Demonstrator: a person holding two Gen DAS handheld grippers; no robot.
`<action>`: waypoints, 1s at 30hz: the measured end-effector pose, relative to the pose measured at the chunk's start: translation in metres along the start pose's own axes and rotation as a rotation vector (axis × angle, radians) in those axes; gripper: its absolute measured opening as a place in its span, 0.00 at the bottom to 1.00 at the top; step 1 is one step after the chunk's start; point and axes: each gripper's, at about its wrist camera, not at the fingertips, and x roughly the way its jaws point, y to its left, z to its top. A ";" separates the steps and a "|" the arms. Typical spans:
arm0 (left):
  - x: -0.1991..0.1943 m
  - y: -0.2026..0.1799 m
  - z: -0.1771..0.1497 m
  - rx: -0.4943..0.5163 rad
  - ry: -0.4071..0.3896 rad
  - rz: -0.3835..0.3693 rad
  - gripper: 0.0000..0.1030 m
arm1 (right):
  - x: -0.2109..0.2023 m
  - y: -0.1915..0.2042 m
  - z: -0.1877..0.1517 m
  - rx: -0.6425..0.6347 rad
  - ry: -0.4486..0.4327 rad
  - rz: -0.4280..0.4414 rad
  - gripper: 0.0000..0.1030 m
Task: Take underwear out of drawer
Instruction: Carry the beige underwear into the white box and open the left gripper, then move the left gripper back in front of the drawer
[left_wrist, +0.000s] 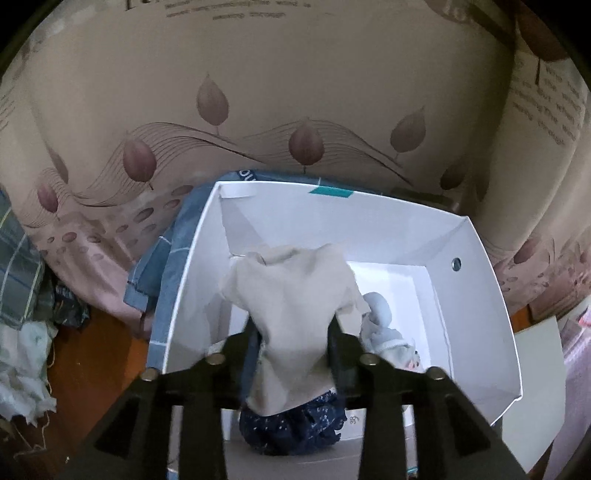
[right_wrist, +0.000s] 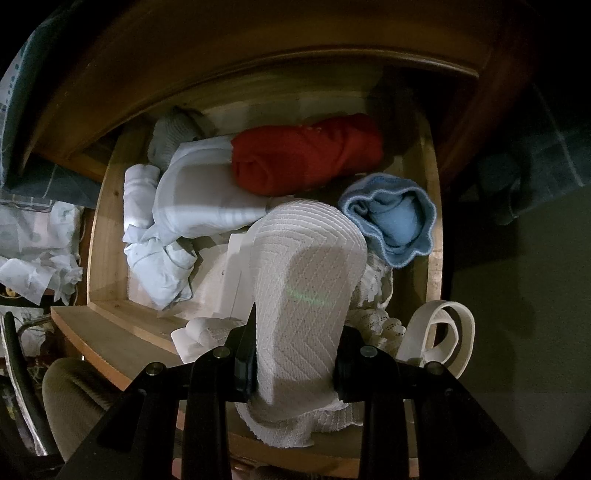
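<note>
In the left wrist view my left gripper (left_wrist: 295, 332) is shut on a beige piece of underwear (left_wrist: 291, 295), which fills the gap between the fingers and hangs over an open white box (left_wrist: 495, 295). A pale grey garment (left_wrist: 384, 325) lies in the box, and a dark blue patterned one (left_wrist: 295, 424) shows under the fingers. In the right wrist view my right gripper (right_wrist: 295, 350) is shut on a white ribbed garment (right_wrist: 303, 266) over the open wooden drawer (right_wrist: 107, 221). The drawer holds a red roll (right_wrist: 306, 155), a light blue piece (right_wrist: 395, 218) and white clothes (right_wrist: 207, 195).
The white box rests on blue checked fabric (left_wrist: 166, 258) in front of a beige leaf-print curtain (left_wrist: 295, 110). Crumpled cloth (left_wrist: 22, 350) lies on the brown floor at the left. A white elastic band (right_wrist: 443, 332) hangs over the drawer's front right corner.
</note>
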 end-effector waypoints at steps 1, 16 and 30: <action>-0.004 0.001 0.000 -0.005 -0.010 -0.006 0.41 | 0.000 0.000 0.000 0.000 -0.001 -0.001 0.27; -0.094 0.005 -0.073 0.103 -0.196 0.079 0.53 | -0.004 0.001 -0.002 -0.006 -0.042 0.003 0.27; -0.049 0.049 -0.237 -0.031 -0.110 0.172 0.57 | -0.030 0.000 0.004 0.033 -0.102 0.045 0.27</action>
